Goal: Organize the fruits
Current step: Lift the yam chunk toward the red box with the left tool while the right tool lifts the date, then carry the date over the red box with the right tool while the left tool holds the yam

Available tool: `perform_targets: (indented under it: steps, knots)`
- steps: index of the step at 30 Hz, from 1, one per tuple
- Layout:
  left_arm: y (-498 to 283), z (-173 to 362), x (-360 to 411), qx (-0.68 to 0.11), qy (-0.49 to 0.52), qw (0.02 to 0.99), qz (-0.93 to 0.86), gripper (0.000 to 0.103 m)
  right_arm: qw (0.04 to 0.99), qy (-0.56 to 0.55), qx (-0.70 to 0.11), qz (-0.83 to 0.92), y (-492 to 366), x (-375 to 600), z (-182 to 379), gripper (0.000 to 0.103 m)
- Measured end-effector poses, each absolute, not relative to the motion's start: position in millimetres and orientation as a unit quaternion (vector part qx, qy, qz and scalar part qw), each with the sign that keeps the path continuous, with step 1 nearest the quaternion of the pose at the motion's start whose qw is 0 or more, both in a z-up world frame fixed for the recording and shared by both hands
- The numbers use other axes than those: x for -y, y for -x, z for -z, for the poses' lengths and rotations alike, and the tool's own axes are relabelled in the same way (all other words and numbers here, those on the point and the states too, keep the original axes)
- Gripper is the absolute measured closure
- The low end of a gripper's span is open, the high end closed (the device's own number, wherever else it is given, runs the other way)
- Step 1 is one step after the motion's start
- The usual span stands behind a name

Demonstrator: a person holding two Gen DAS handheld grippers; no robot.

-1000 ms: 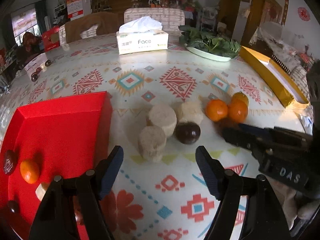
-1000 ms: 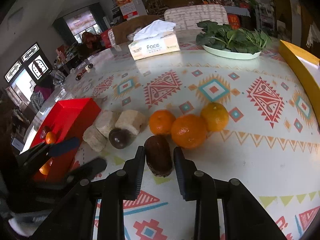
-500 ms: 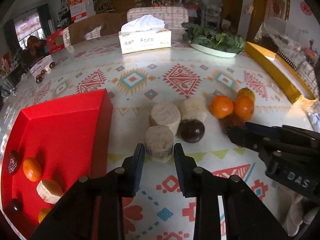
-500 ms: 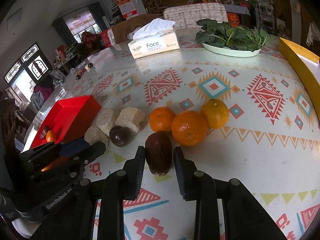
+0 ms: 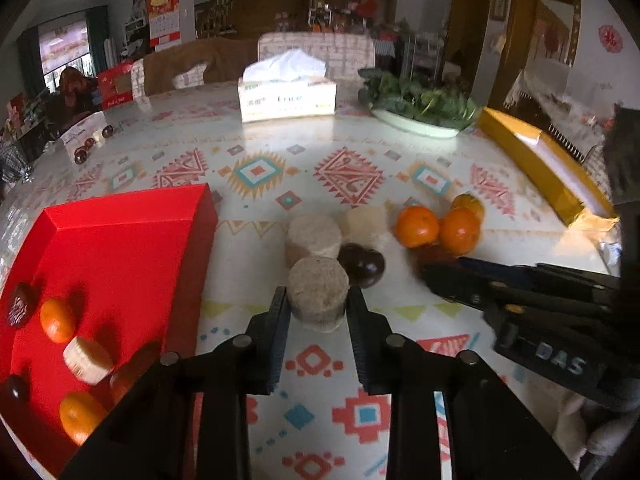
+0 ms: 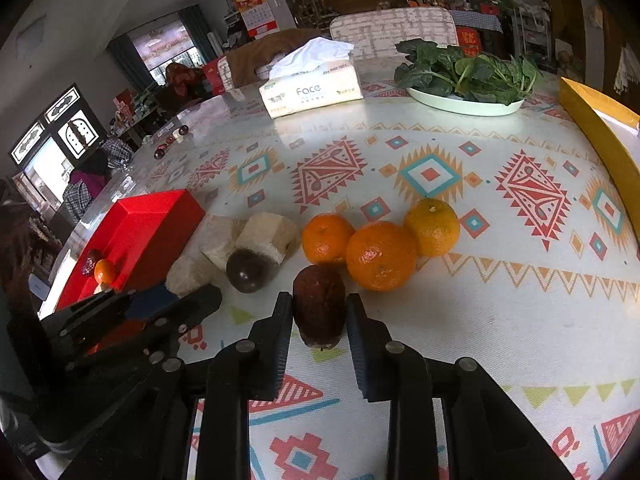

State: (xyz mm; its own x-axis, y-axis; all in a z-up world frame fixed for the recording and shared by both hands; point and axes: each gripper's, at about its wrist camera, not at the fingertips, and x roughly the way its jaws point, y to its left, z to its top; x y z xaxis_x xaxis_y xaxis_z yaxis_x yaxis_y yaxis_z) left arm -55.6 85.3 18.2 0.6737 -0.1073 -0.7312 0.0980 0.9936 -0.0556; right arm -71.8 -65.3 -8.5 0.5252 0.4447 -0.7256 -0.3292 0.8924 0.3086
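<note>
Both grippers clench, left [image 5: 318, 312] on a beige chunk [image 5: 318, 290], right [image 6: 318, 318] on a brown fruit [image 6: 319, 304] (rounded sides), so either might slip when lifted.

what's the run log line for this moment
left gripper: shut on beige cylinder | right gripper: shut on dark brown fruit | both on table | red box: partly filled
</note>
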Motion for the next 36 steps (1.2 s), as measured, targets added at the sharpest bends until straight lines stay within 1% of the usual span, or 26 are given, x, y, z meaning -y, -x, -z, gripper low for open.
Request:
perform_targets:
  steps: [3,14,23,36]
  knots:
    - [67.0,-25.6,-88.9,-0.39,0.017,0.919,0.06,0.075,0.87,-0.066,-0.432,-0.23,73.7,64.3,7.7,0.077]
    - [114.7,-41.7,-148.7,-0.366,0.098,0.925,0.04,0.075,0.871,-0.082,-0.424,-0.236,74.6,67.6,9.2,0.077]
    - [148.7,-44.5,-209.3,-0.35,0.131,0.928,-0.002,0.075,0.878,-0.094,-0.418,-0.215,82.2,73.7,9.6,0.078]
    - [180.3,-49.1,-258.6,-0.33,0.157,0.93,-0.036,0.075,0.881,-0.091,-0.418,-0.199,114.4,66.9,4.1,0.078]
